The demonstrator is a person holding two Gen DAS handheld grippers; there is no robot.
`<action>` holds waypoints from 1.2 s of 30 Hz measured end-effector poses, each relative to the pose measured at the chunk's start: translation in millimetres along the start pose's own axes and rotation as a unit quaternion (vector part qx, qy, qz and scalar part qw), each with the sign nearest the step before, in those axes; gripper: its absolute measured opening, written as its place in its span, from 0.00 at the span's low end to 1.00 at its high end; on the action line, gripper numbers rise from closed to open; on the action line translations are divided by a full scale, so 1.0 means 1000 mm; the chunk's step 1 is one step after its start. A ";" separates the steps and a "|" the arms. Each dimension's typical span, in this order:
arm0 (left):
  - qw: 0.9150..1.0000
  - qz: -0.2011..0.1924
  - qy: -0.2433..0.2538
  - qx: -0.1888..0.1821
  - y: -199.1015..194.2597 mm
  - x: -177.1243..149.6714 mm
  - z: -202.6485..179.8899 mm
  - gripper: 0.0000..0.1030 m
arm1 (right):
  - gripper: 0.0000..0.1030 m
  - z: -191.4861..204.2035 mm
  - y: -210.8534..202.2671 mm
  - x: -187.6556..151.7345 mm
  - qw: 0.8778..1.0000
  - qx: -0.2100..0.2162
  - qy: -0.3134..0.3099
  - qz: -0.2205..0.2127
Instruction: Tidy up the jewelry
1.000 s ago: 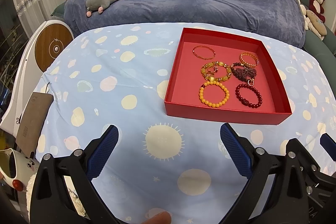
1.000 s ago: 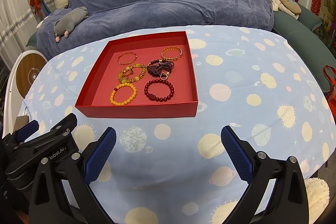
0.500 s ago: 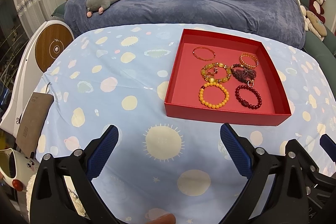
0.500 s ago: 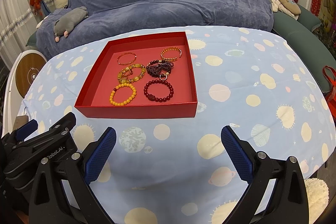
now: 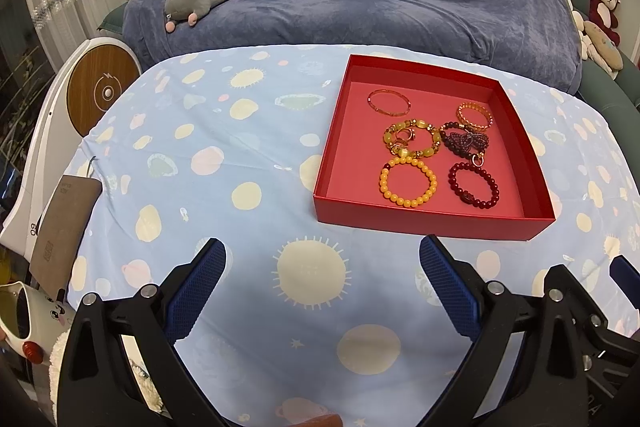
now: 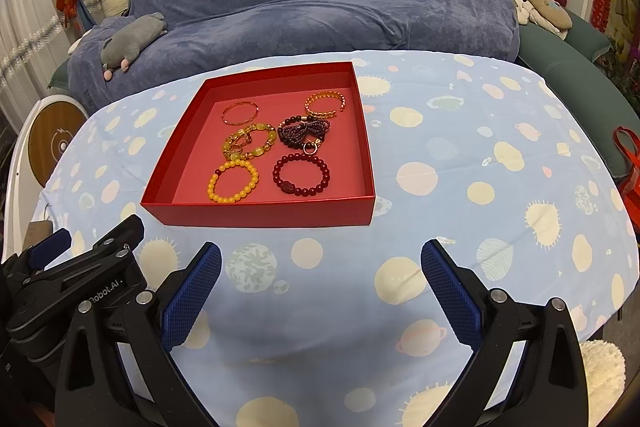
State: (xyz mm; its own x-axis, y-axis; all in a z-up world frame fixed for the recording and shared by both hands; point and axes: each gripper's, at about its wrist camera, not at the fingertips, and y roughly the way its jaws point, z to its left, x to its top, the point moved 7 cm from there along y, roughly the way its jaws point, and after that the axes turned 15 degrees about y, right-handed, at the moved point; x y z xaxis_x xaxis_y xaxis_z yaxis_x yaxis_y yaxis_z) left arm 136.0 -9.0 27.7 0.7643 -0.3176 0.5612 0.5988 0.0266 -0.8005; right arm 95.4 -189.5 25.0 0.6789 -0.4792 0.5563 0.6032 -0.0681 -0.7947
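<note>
**On the table: one red box, six bracelets**

Inside the shallow red box point(image 6: 260, 215) on the spotty blue table point(image 6: 460, 187) sit six bracelets: yellow beads point(image 6: 233, 181), dark red beads point(image 6: 301, 174), purple, three gold-ish. Both grippers' fingers point(image 5: 198, 289) point(image 6: 448, 287) spread wide, holding nothing.
</note>
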 end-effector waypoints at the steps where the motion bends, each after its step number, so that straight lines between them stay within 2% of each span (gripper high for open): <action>1: 1.000 0.000 0.000 0.000 0.000 0.000 0.000 0.90 | 0.94 0.000 0.000 0.000 1.000 0.000 0.000 0.000; 36: 1.000 0.001 -0.001 -0.004 0.007 -0.001 -0.003 0.90 | 0.94 0.000 -0.001 0.000 1.000 -0.001 0.000 -0.001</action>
State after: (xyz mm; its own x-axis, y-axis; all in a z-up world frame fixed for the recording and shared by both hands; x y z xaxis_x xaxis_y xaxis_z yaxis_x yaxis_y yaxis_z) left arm 138.5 -11.6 21.4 0.7664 -0.3155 0.5595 0.5949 0.0202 -0.8035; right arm 95.2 -189.3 25.6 0.6776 -0.4792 0.5579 0.6035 -0.0713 -0.7942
